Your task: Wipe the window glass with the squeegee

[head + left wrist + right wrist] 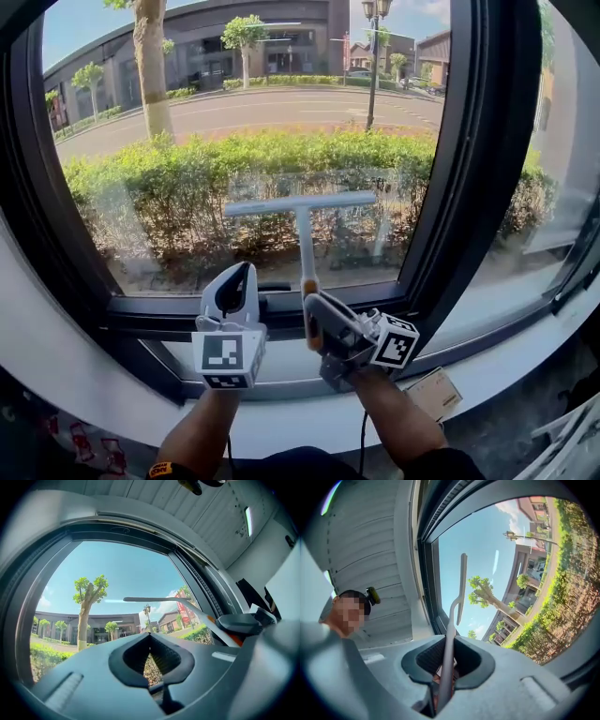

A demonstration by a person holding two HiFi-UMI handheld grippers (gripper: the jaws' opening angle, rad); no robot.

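The squeegee (302, 203) has a white T-shaped blade and a thin white handle with an orange grip end. Its blade lies level against the lower half of the window glass (244, 122). My right gripper (316, 317) is below it at the sill, shut on the handle, which runs up between the jaws in the right gripper view to the squeegee blade (462, 588). My left gripper (234, 289) stands just left of the handle, pointing up at the pane, shut with nothing in it. From the left gripper (152, 667), the squeegee (164, 600) shows to the right.
A black window frame (281, 305) borders the pane, with a thick black mullion (469, 159) on the right and a second pane beyond it. A white sill (309, 370) runs below. A flat cardboard piece (436, 392) lies at the lower right. Cloudy streaks mark the glass near the blade.
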